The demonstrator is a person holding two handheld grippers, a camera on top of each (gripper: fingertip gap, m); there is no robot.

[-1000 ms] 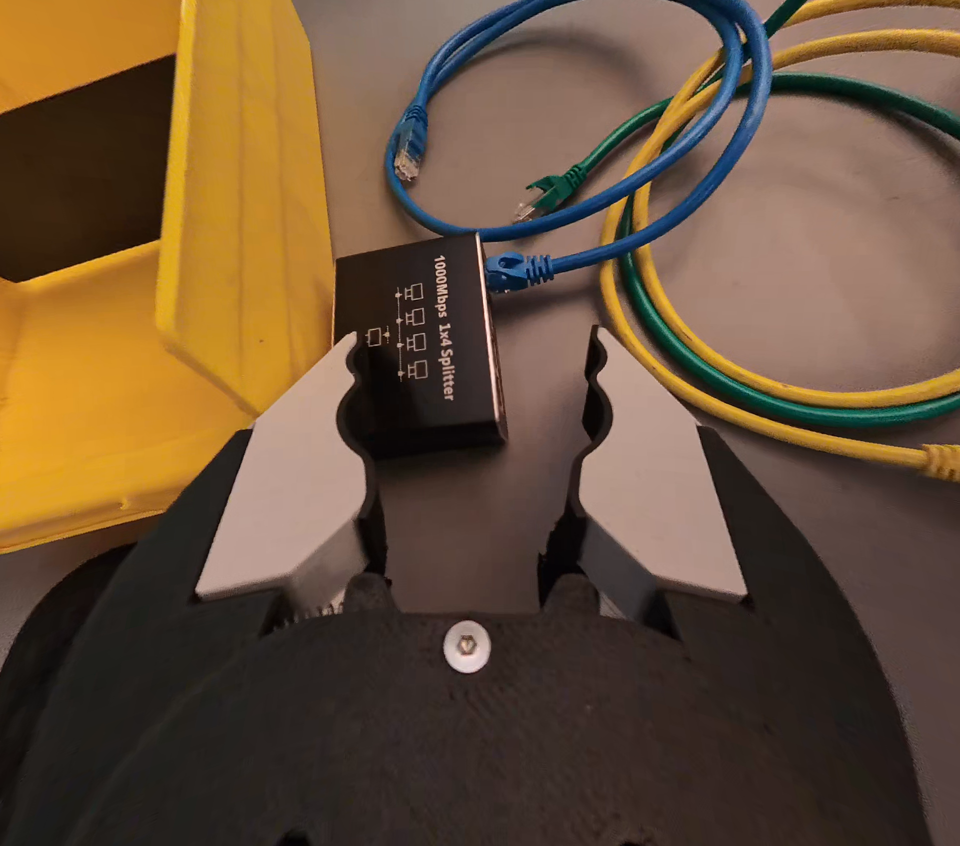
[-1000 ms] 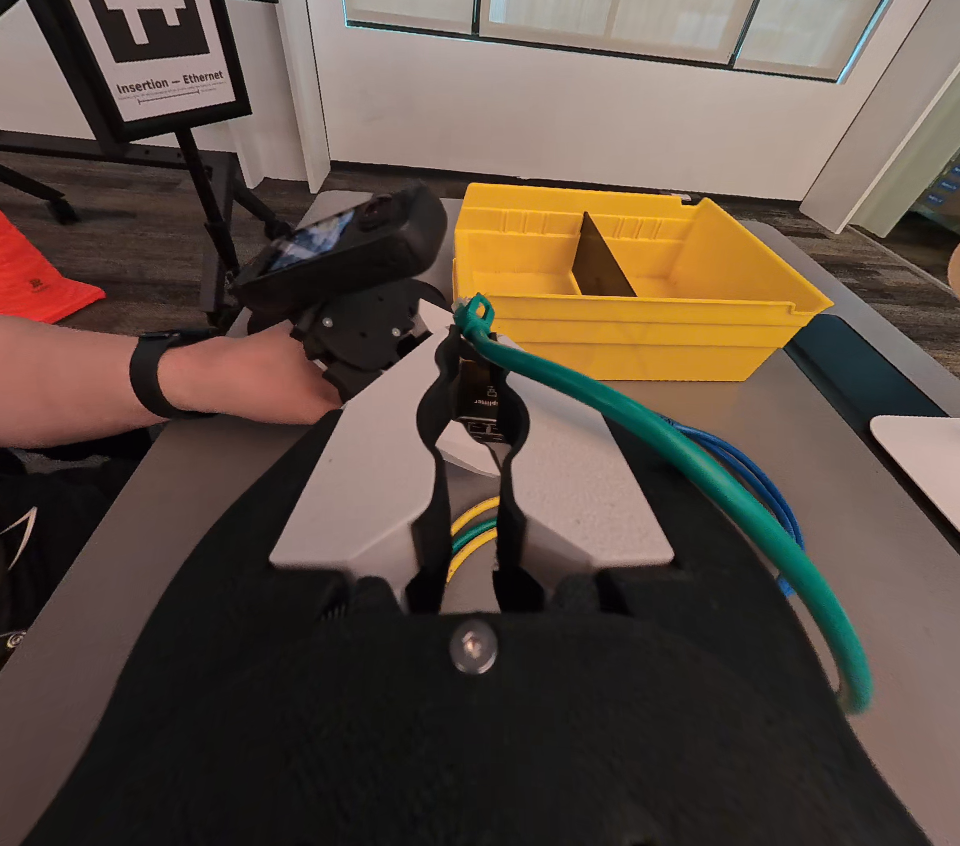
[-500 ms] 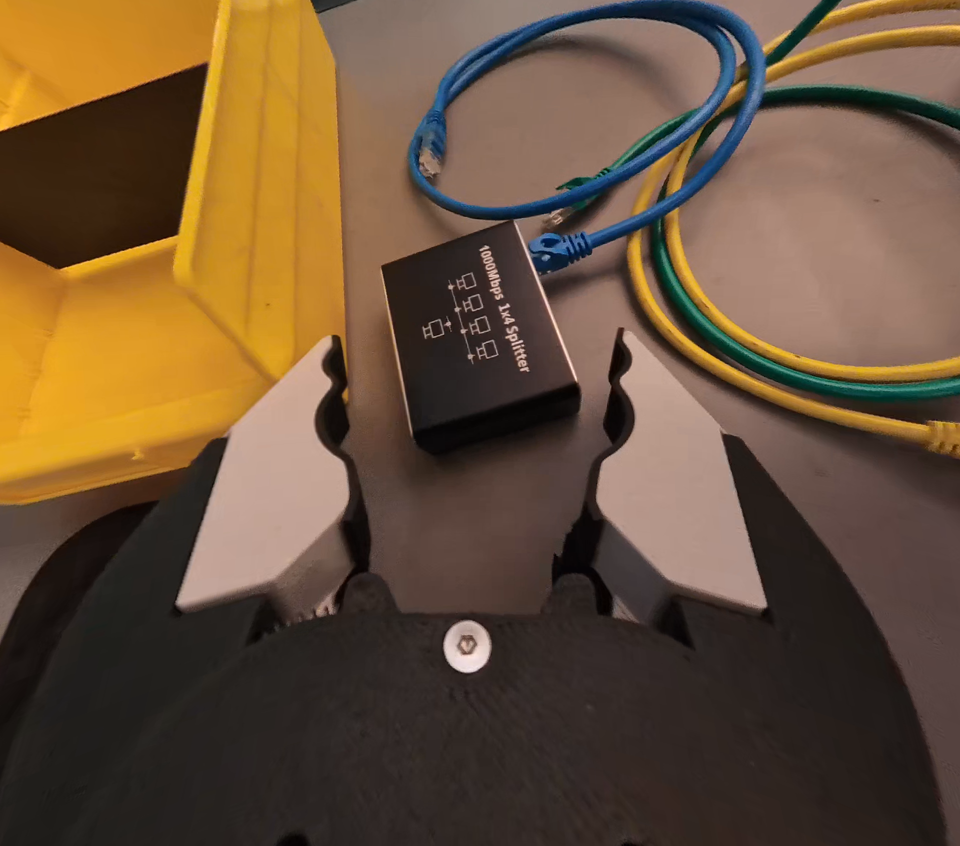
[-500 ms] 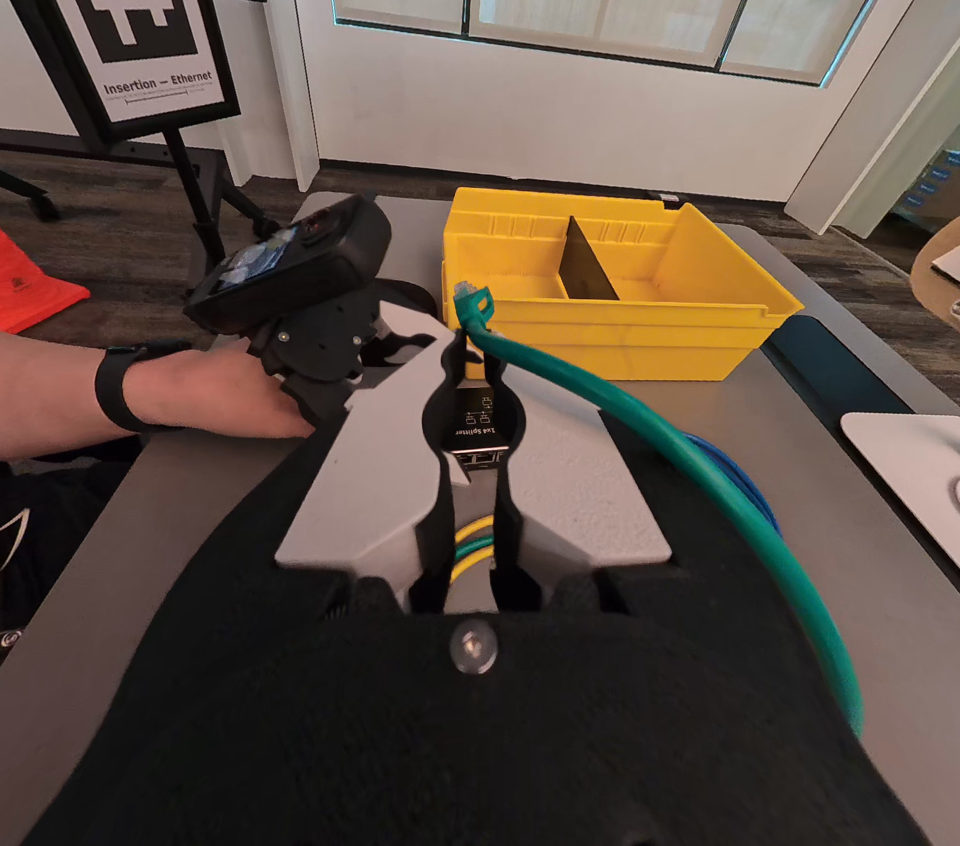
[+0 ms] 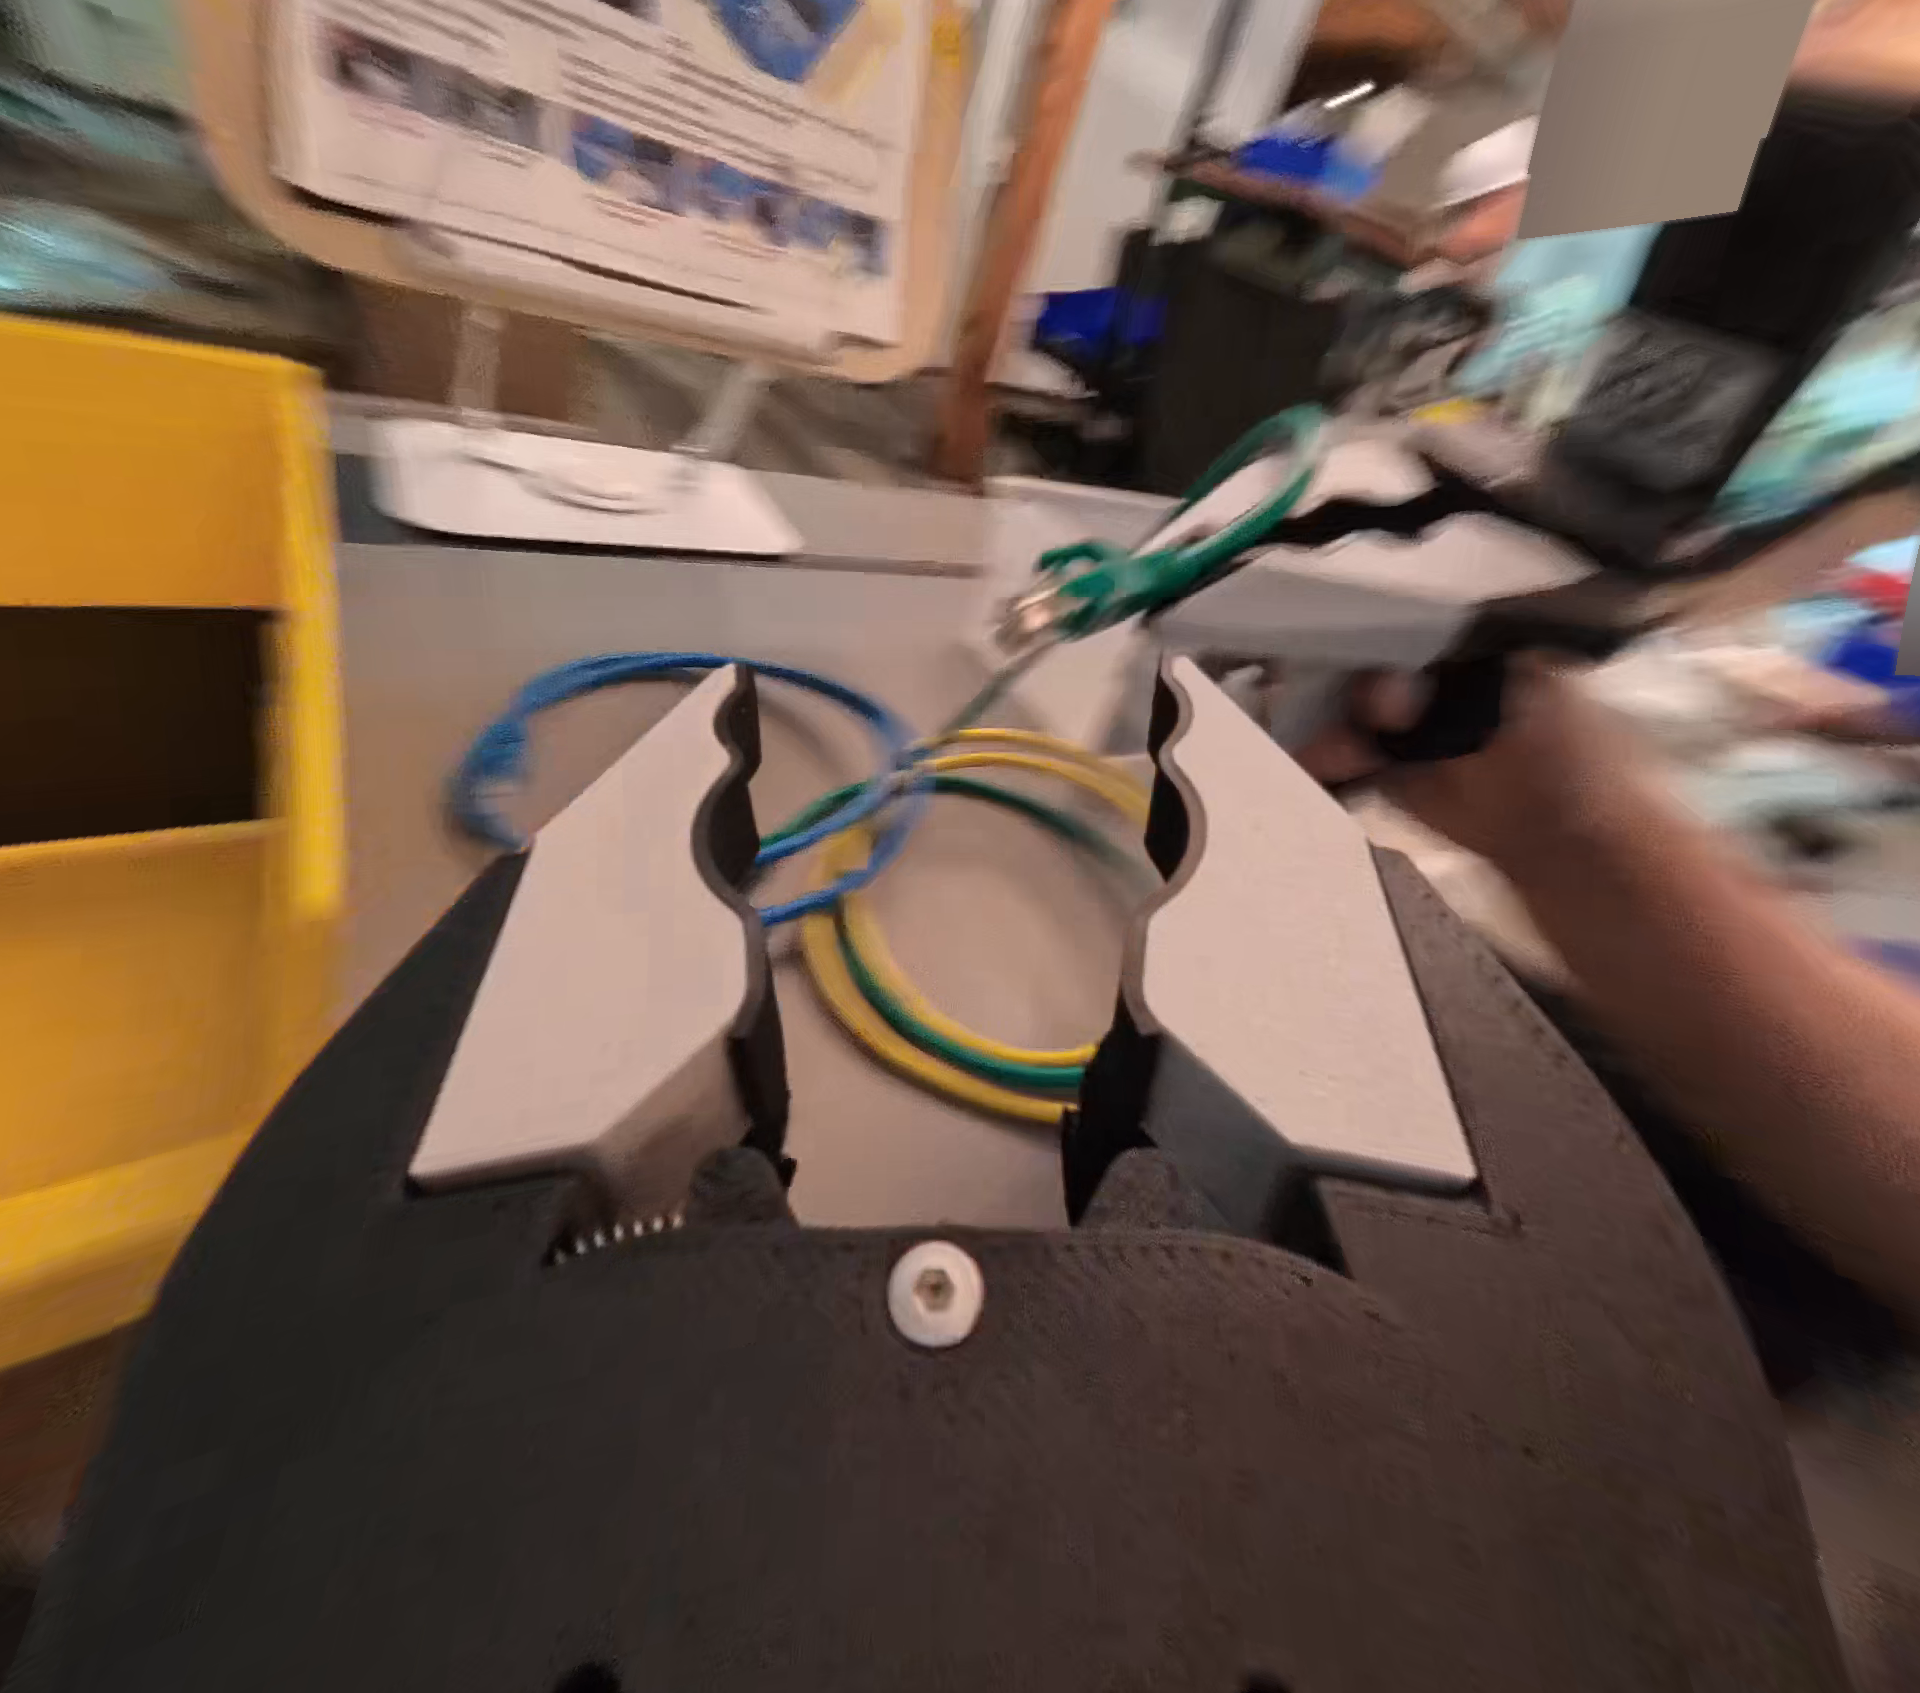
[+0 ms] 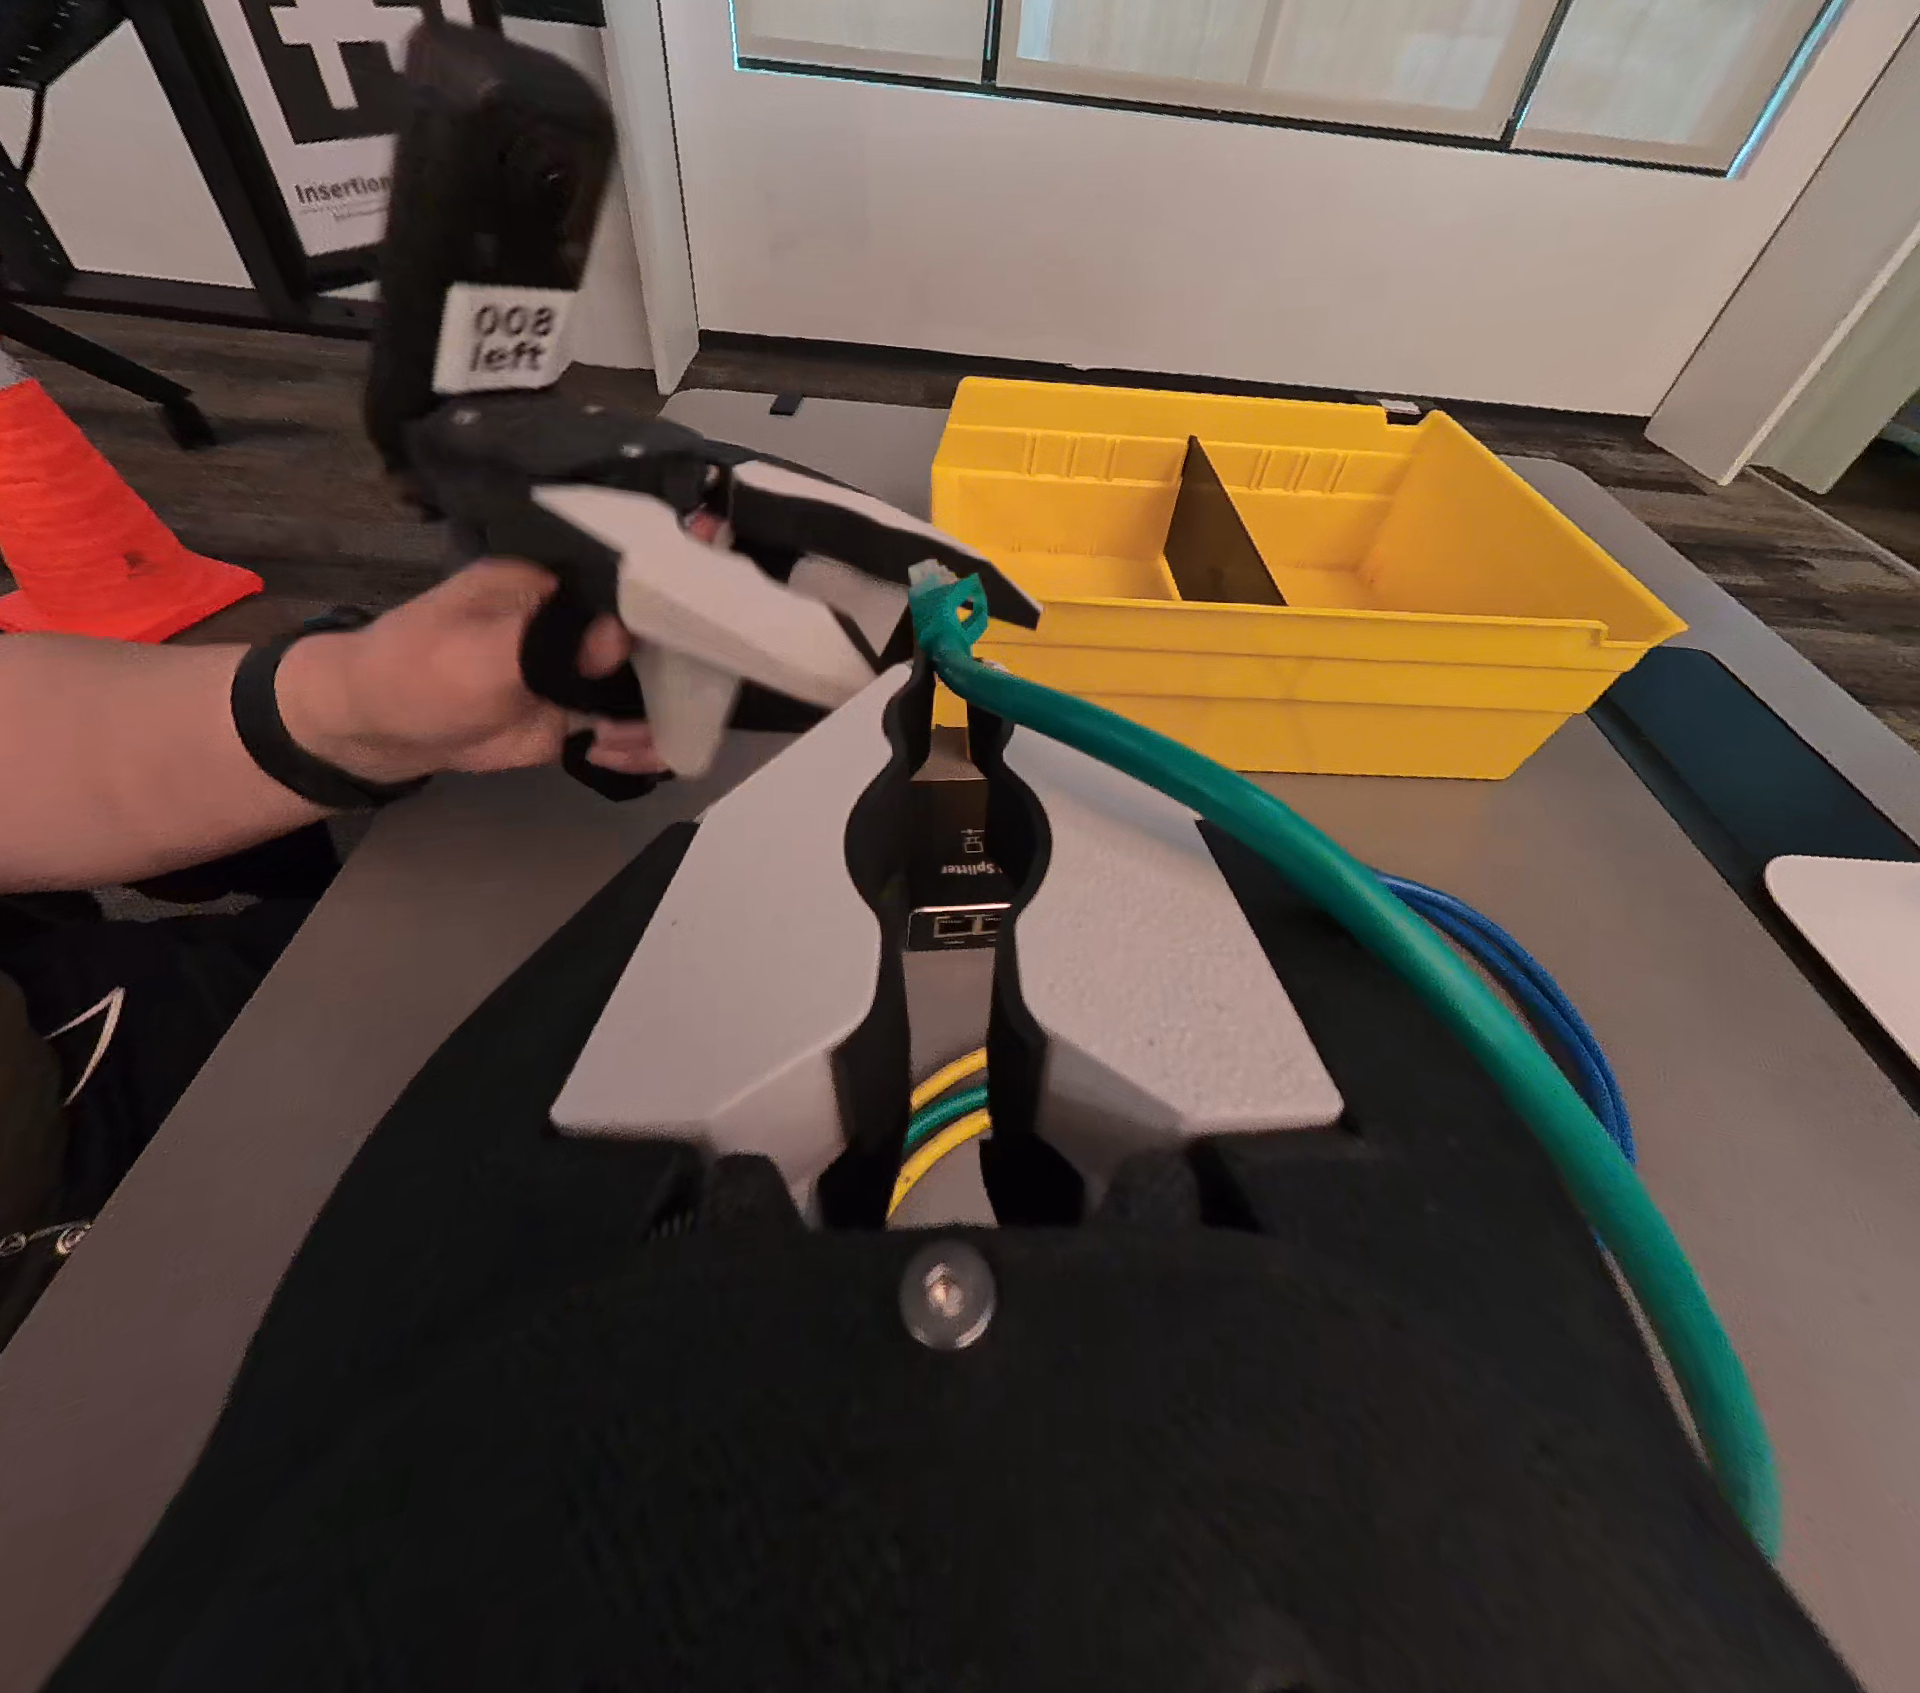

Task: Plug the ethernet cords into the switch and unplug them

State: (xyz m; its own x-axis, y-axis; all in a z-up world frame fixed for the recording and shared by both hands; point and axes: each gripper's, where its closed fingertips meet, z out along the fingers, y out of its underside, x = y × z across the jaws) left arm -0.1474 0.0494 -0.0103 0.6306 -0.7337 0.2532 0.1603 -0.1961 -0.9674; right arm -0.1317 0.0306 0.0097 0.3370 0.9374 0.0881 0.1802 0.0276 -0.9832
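Note:
My right gripper (image 6: 943,687) is shut on the green ethernet cord (image 6: 1247,822) just behind its plug (image 6: 940,599), which sticks up past the fingertips. The black switch (image 6: 961,864) lies on the grey table beyond, seen through the gap between the fingers. My left gripper (image 5: 954,687) is open and empty, raised off the table; its fingers (image 6: 717,604) point at the green plug. The left wrist view is blurred and shows the green plug (image 5: 1081,594) held ahead to the right. Blue (image 5: 582,687) and yellow (image 5: 862,1009) cords lie coiled below. The switch is hidden in that view.
A yellow divided bin (image 6: 1247,687) stands on the table behind the switch, at the left in the left wrist view (image 5: 145,500). A flat white object (image 6: 1860,937) lies at the table's right. An orange cone (image 6: 83,521) and a sign stand are on the floor.
My left gripper has lifted away from the switch and tilted up to level, so the switch has left its view. My right gripper still holds the green cord, a little higher.

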